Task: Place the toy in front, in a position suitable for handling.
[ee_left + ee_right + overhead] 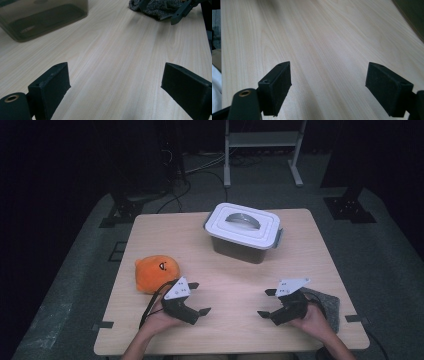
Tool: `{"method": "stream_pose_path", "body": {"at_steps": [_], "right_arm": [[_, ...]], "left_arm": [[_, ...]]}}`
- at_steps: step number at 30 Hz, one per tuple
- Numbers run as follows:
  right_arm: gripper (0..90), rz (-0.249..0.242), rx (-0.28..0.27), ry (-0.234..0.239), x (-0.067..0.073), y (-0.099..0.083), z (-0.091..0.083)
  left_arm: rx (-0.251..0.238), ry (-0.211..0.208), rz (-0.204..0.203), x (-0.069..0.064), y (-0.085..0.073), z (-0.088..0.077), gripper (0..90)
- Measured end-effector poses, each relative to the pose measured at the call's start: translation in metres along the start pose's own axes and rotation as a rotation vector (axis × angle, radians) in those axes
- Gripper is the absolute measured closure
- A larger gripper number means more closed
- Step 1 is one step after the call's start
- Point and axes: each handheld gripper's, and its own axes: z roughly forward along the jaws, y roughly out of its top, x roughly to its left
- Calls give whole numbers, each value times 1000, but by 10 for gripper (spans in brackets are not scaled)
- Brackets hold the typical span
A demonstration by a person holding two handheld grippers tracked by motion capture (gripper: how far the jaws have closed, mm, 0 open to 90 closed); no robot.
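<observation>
- Now we hold L claw [199, 297] w/ jaws spread wide, empty, low over the tabletop [235, 275], just beside the orange plush toy [156, 272] at its left.
- R claw [266, 302] also spread, empty, near the grey cloth [331, 306] at the right edge.
- Lidded box [244, 232] sits toward the far side, well apart from both.

Wooden table [230, 280] bears lidded box [244, 232], orange plush [156, 273], grey cloth [327, 306]
</observation>
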Motion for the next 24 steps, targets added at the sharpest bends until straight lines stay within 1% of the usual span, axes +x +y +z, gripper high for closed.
{"method": "stream_pose_path", "body": {"at_steps": [24], "right_arm": [[191, -3, 8, -2, 1, 0, 1]], "left_arm": [[9, -23, 10, -3, 0, 2, 71]]}}
